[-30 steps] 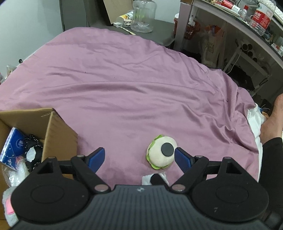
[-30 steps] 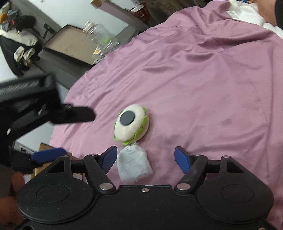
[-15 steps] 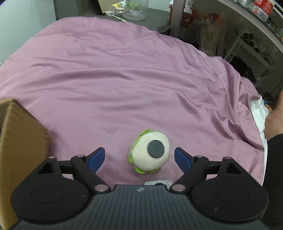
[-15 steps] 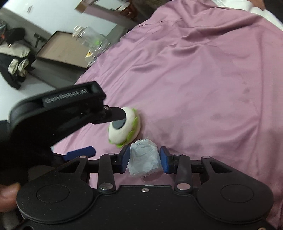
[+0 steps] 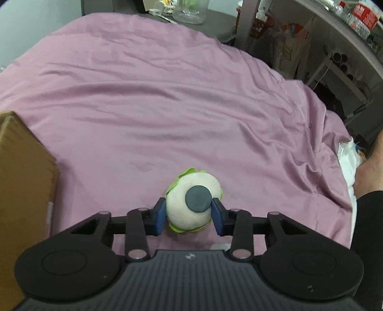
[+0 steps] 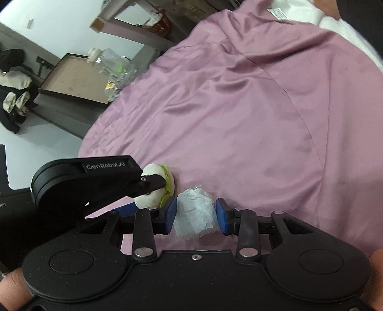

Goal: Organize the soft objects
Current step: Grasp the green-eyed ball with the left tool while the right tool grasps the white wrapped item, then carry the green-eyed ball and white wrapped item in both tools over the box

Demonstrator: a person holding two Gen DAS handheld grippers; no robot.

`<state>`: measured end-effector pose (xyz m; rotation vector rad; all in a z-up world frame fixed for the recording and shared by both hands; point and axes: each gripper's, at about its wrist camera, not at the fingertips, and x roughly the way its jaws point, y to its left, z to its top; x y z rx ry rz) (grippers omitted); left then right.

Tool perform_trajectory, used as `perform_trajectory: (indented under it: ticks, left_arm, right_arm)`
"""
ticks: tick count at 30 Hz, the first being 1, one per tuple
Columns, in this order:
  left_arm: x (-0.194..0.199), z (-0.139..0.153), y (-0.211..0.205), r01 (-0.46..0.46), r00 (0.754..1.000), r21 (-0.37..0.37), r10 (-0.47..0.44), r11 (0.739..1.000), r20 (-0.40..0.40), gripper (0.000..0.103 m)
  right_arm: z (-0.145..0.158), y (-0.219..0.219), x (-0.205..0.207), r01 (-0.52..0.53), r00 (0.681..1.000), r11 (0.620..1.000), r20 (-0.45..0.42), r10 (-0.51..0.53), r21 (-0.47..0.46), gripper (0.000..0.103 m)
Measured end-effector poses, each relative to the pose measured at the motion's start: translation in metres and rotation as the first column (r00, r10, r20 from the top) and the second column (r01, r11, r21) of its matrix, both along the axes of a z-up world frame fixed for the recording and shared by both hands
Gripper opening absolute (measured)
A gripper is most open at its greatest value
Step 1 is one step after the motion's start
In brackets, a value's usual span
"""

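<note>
A round white plush toy with a grey disc and green frills lies on the purple bedsheet. My left gripper is shut on it, blue pads pressing both its sides. In the right wrist view the same plush toy shows partly behind the left gripper's black body. Just to its right lies a pale grey-white wrapped soft packet, and my right gripper is shut on it, pads against both sides. Both objects rest on the sheet.
A brown cardboard box stands at the left of the bed. Beyond the bed are a dark side table with a glass jar, shelving at the right, and a person's arm and sleeve. White bedding lies at the sheet's edge.
Both grippers went from open to shut: the right closed on the wrapped packet first, then the left moved over and closed on the plush toy. The box slid toward the left edge of view.
</note>
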<state>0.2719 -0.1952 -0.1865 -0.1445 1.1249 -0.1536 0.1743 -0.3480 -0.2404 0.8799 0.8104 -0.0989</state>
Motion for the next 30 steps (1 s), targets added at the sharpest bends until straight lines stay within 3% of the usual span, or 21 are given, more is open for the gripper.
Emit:
perform_trajectory:
  ticks: [17,25,30]
  left_arm:
    - [-0.038,0.092,0.065,-0.01,0.994,-0.1,0.021,0.995,0.112,0.038]
    - [-0.055,0.119,0.11,-0.05,0.986,-0.13,0.069,0.99,0.152,0.038]
    - [-0.064,0.128,0.138,-0.087,0.979,-0.131,0.109,0.988,0.173,0.038]
  right_arm:
    - [0.073,0.019,-0.023,-0.104,0.984,0.989,0.134,0.118,-0.105,0.035]
    - [0.11,0.04,-0.031,-0.141,0.963,0.975,0.205,0.175,-0.171,0.035]
    - [0.117,0.056,-0.03,-0.166,0.955,0.966,0.211,0.207,-0.196,0.035]
